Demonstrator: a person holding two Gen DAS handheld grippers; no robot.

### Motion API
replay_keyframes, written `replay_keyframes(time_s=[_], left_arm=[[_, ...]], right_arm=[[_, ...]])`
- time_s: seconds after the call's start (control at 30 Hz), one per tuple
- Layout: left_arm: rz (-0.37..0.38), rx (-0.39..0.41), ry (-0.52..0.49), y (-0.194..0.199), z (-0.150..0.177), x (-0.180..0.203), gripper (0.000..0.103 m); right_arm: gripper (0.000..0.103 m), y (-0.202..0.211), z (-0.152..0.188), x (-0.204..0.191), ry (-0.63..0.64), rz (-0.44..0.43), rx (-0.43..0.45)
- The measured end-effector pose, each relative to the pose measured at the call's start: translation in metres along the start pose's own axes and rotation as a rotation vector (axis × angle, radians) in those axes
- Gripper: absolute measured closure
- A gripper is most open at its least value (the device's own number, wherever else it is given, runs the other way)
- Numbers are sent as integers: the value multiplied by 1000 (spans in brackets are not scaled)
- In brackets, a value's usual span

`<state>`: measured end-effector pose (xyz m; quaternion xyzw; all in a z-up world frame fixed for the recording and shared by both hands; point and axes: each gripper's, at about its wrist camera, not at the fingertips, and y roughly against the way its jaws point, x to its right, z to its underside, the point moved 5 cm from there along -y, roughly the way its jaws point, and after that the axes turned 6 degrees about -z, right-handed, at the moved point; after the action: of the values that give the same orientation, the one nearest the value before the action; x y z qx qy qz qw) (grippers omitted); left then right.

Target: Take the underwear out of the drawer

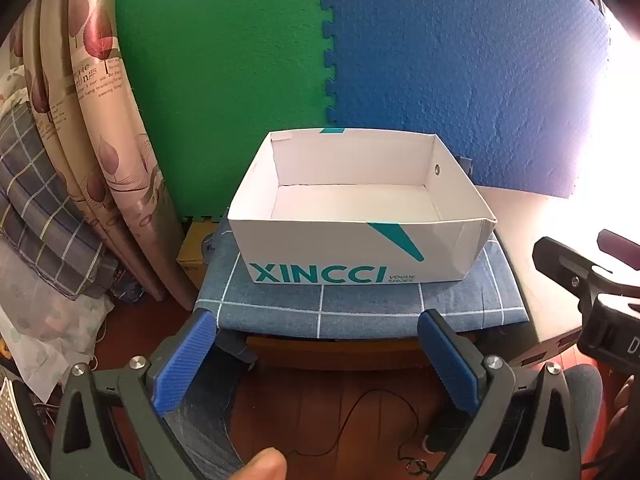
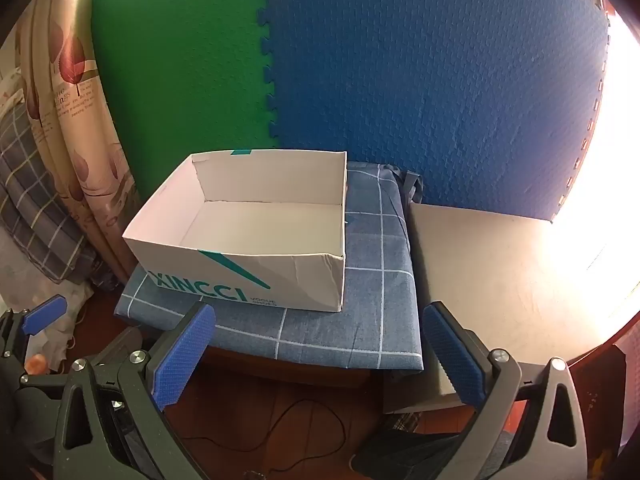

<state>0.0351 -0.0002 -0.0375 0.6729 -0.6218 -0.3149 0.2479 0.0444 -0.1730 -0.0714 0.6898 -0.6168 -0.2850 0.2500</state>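
Both hand-held grippers, left (image 1: 318,354) and right (image 2: 320,350), hovering spread apart, holding nothing; shoebox (image 1: 340,248) ahead showing empty; no underwear visible, task seemingly finishing or not beginning.

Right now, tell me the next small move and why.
Probably hold both open grippers back and look elsewhere for the underwear: the white shoe box on the blue checked cushion shows only a bare white floor in both views, and neither the left gripper nor right gripper holds anything.

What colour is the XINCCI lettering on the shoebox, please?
Teal, on the white shoebox; the lettering shows best in the left wrist view.
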Motion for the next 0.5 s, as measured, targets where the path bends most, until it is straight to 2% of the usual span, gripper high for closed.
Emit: replay_keyframes(time_s=[0.5], left_arm=[[-15, 8, -15, 1, 1, 2, 0]], right_arm=[[0, -4, 3, -2, 3, -14, -8]])
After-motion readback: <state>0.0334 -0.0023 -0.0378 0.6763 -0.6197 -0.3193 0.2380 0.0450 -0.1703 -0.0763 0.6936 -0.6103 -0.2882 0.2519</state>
